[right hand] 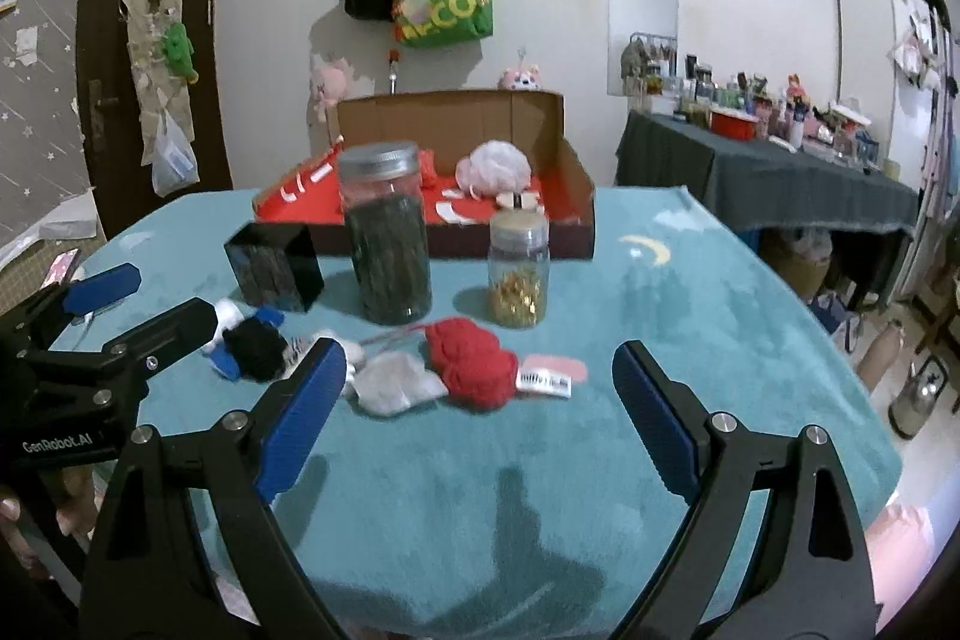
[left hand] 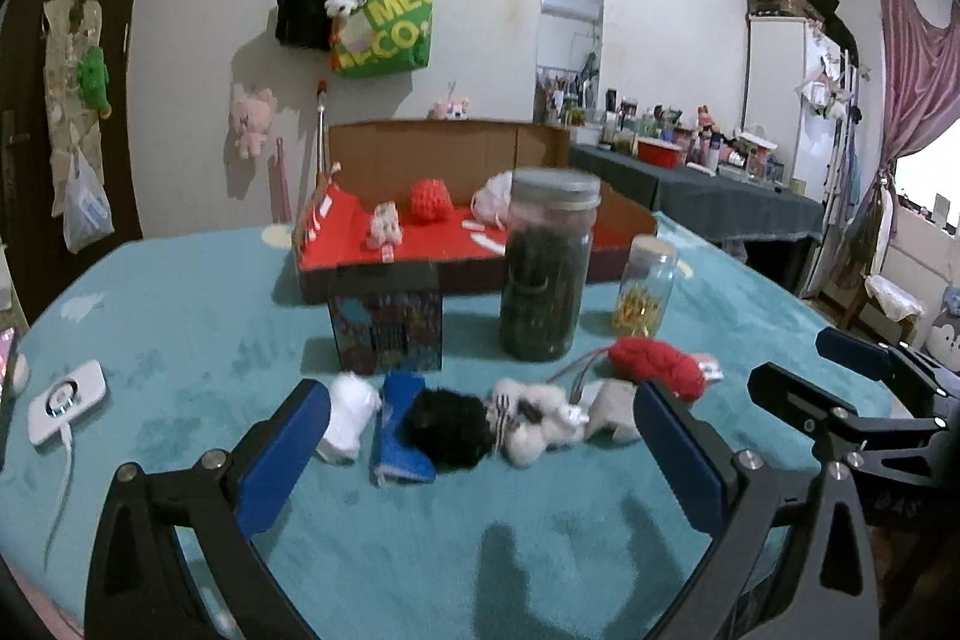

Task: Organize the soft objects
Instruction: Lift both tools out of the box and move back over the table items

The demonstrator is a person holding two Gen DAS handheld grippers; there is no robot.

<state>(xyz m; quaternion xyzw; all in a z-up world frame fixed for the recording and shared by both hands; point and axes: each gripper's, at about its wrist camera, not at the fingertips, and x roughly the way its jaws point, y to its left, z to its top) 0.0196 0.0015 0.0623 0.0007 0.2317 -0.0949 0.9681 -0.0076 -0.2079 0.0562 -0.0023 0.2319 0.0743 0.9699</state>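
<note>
Soft things lie in a row on the teal table cover: a white plush piece (left hand: 348, 415), a black fluffy toy (left hand: 447, 427) on a blue pouch (left hand: 399, 430), a grey-white plush (left hand: 540, 415) and a red knitted toy (left hand: 657, 364). My left gripper (left hand: 480, 415) is open just in front of them. My right gripper (right hand: 477, 370) is open; the red knitted toy (right hand: 474, 361) and a grey pouch (right hand: 393, 382) lie between its fingers. The right gripper also shows at the edge of the left wrist view (left hand: 786, 370).
An open cardboard box (left hand: 468, 148) with a red floor holds a red ball (left hand: 431, 198), a small pink toy (left hand: 384, 223) and a pale puff (right hand: 495, 166). A tall dark jar (left hand: 549, 268), a small jar (left hand: 645, 286) and a dark box (left hand: 387, 322) stand before it. A white charger (left hand: 67, 400) lies left.
</note>
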